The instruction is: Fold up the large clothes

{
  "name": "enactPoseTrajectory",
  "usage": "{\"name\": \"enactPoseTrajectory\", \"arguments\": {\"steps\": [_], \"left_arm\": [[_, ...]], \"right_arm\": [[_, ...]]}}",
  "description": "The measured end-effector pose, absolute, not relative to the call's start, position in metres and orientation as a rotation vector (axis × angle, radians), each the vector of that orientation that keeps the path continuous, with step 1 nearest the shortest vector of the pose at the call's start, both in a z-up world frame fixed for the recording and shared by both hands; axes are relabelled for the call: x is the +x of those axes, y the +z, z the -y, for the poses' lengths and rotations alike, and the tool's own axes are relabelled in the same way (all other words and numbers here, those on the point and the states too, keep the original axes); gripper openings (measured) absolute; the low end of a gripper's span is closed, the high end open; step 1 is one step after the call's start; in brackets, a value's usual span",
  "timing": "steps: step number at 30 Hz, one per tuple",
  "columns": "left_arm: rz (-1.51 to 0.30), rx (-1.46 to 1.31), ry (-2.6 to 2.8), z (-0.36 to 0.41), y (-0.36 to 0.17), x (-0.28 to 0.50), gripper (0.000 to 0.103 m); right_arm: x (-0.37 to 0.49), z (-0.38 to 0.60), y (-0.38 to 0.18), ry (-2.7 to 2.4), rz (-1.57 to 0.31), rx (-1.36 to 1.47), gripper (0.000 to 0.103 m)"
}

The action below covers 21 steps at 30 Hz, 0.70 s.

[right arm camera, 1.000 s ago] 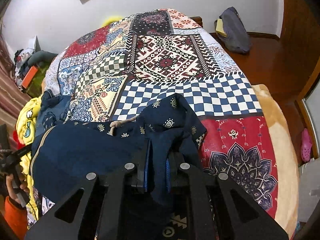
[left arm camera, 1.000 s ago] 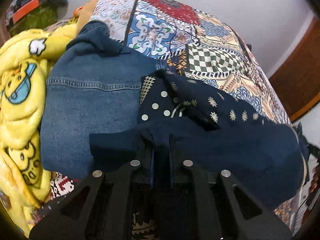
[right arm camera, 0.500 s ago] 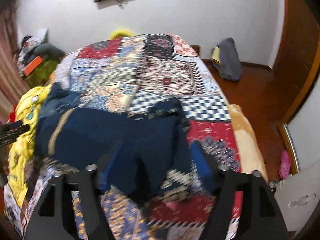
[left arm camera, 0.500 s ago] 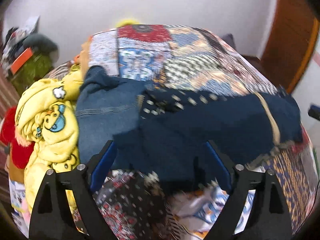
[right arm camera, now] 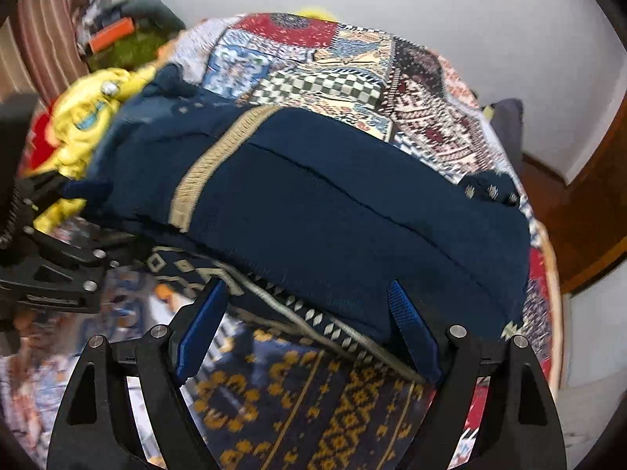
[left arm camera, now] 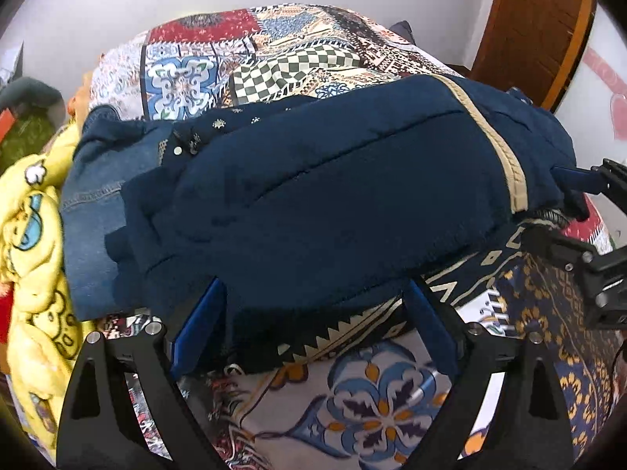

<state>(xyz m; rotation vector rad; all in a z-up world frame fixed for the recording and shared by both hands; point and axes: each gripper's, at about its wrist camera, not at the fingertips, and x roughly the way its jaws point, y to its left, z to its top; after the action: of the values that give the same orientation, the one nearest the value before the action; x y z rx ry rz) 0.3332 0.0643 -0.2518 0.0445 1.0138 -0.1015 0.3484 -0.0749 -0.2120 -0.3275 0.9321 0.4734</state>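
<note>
A folded dark navy garment (left arm camera: 333,196) with a beige band and small white motifs lies across the patchwork bedspread (left arm camera: 274,51). It also shows in the right wrist view (right arm camera: 333,203). My left gripper (left arm camera: 313,325) is open and empty at the garment's near edge, its fingers either side of the cloth. My right gripper (right arm camera: 305,329) is open and empty at the same near edge, further right. The right gripper's body shows in the left wrist view (left arm camera: 588,243).
Folded blue jeans (left arm camera: 98,196) lie under the garment's left end. A yellow cartoon-print blanket (left arm camera: 31,235) is heaped at the bed's left side. Clutter (right arm camera: 117,35) sits by the curtain at the back left. A wooden door (left arm camera: 540,19) stands at the right.
Both grippers were shut on the navy garment a second ago. They have opened, let it drop onto the bed and drawn back toward the near edge.
</note>
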Motion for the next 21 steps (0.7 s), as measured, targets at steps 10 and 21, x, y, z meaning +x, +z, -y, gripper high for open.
{"name": "enactPoseTrajectory", "arguments": {"steps": [10,21], "left_arm": [[-0.914,0.180,-0.031,-0.101,-0.221,0.394,0.099],[-0.796,0.068,0.219,-0.160,-0.140,0.459,0.099]], "right_arm": [[0.413,0.094,-0.183,0.395,-0.826,-0.434,0.082],[0.476,0.121,-0.113,0.288,-0.773,-0.206,0.081]]}}
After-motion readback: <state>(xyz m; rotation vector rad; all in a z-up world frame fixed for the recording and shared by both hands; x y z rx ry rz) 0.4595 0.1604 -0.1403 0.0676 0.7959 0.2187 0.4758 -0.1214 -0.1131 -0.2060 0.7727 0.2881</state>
